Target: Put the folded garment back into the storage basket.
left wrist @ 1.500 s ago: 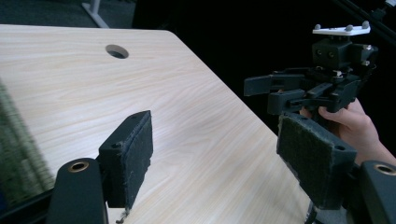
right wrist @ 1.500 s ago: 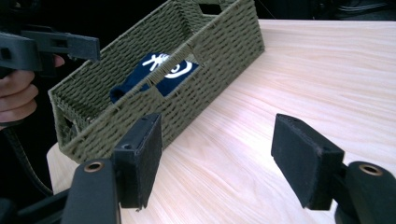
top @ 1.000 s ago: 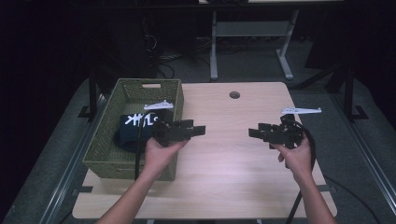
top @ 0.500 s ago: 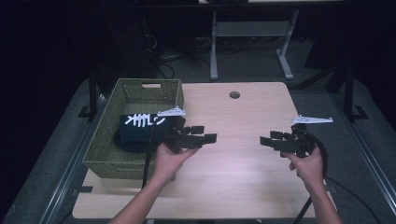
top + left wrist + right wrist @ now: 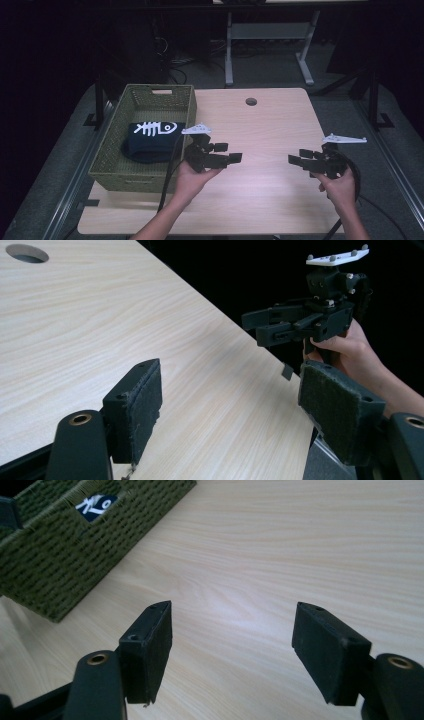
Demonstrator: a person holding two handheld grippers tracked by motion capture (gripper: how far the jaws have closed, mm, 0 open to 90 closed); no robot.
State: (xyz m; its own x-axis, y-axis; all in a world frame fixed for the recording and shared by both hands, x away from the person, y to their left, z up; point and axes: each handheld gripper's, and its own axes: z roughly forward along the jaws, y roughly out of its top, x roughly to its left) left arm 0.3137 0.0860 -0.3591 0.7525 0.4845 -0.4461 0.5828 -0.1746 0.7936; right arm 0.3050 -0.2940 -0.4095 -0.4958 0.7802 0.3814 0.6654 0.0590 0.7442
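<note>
My left gripper (image 5: 229, 152) hovers over the middle of the wooden table (image 5: 270, 125), just right of a green woven basket (image 5: 127, 170). Its jaws stand open with nothing between them, and its own view shows the same gap (image 5: 232, 410). My right gripper (image 5: 297, 157) is held near the table's right edge, pointing left at the other one. It is open and empty as well (image 5: 232, 645). The left gripper view shows it across the table (image 5: 255, 326). A dark folded cloth with a white fish-bone print (image 5: 150, 137) lies in the basket (image 5: 60, 560).
A round cable hole (image 5: 251, 101) sits at the table's far middle. Black cables trail from both grippers over the near edge. A metal desk frame (image 5: 265, 35) stands behind the table on the dark floor. Bare wood lies between the two grippers.
Both hands have drawn back toward the near edge and lower. The left gripper has shifted right, away from the basket, and the right gripper has moved out toward the right edge.
</note>
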